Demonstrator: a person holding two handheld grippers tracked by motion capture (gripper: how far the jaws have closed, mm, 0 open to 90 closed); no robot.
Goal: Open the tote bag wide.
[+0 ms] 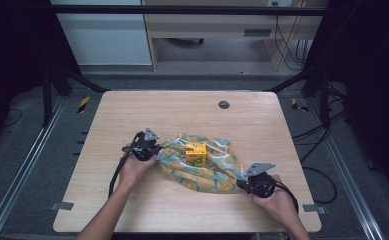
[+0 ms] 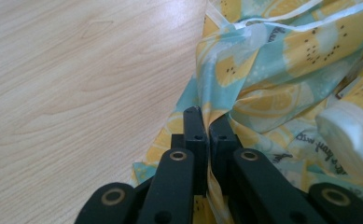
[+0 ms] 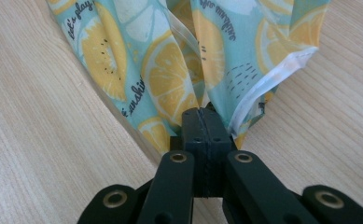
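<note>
Partly under yellow box (image 1: 196,153), lemon-print cloth (image 1: 217,167) (underside hidden).

Small yellow carton (image 1: 195,153) on the crumpled lemon-print cloth (image 1: 217,170) at frame centre (light wooden table (image 1: 132,115) beneath), grippers at either end.

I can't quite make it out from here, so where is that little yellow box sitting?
In the high view, the yellow box stands on the lemon-print cloth near the table's middle, between the left gripper and the right gripper, which pinch the cloth's edges.

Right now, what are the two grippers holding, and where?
Both pinch the lemon-print cloth: left gripper its left edge, right gripper its near right corner.
</note>
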